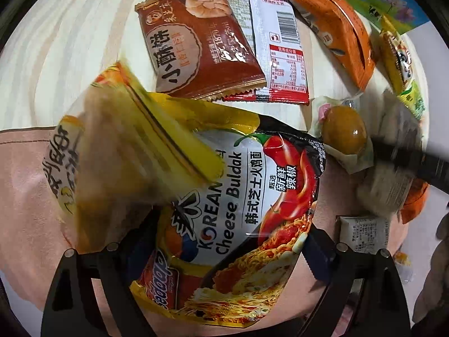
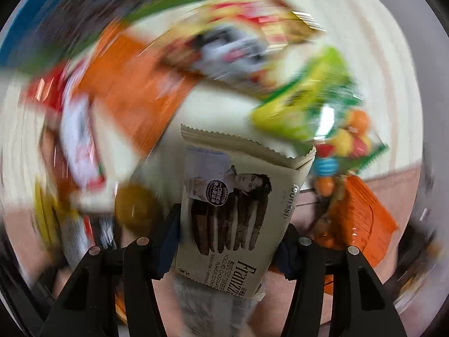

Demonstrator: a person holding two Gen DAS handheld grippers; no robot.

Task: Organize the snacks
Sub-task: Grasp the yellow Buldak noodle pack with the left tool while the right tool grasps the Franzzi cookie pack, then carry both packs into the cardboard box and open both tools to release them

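My left gripper point(image 1: 224, 241) is shut on a Korean Cheese Buldak noodle packet point(image 1: 247, 202), held above the table. A blurred yellow snack bag point(image 1: 118, 151) lies over the packet's upper left. My right gripper point(image 2: 230, 241) is shut on a beige Franzzi cookie pack point(image 2: 233, 210); the scene behind it is motion-blurred. That pack and the right gripper's black finger point(image 1: 415, 163) show at the right of the left wrist view. A wrapped brown egg point(image 1: 343, 133) lies between them.
On the pale wood table point(image 1: 70, 42) lie a brown biscuit pack point(image 1: 202, 45), a white-and-red sachet point(image 1: 280, 42), an orange pack point(image 1: 336, 28), a yellow-green pack point(image 1: 398, 53) and a small white pack point(image 1: 362, 234). A pink mat point(image 1: 25, 196) lies at the near edge.
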